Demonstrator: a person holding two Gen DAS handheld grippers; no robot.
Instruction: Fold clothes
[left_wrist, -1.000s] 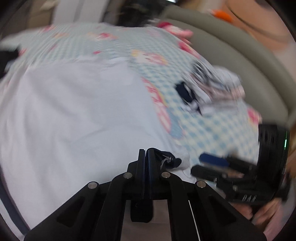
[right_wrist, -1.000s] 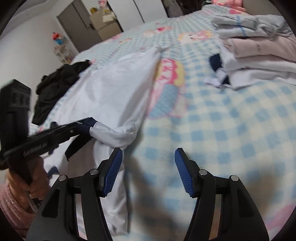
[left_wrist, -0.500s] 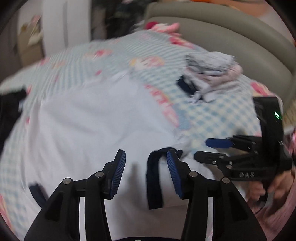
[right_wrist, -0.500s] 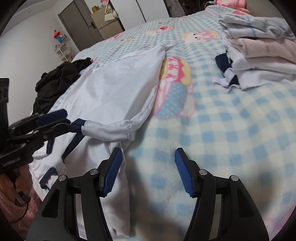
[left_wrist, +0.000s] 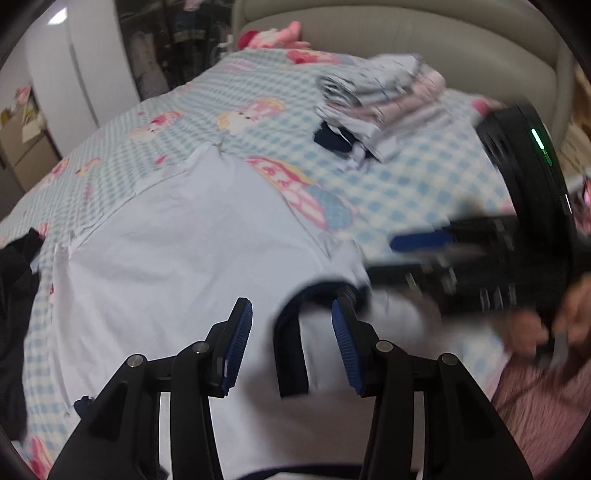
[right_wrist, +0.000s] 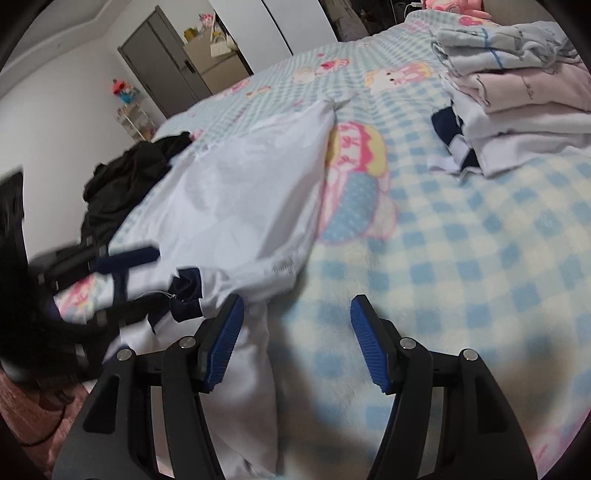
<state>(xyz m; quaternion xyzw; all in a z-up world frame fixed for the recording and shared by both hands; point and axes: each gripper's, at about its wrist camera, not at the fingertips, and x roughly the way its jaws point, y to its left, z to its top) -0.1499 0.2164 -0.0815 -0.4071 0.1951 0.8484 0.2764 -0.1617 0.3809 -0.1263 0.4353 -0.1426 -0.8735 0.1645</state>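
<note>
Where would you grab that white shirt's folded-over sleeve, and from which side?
Probably at the navy cuff of the sleeve on the white shirt. It is a thick, raised edge lying loose on the flat cloth. The left claw stands open right above it, so coming straight down from above looks simplest.

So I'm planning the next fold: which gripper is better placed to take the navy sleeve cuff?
Left. The left gripper hangs open right over the navy sleeve cuff on the white shirt; the right gripper is open mostly above bare checked blanket.
</note>
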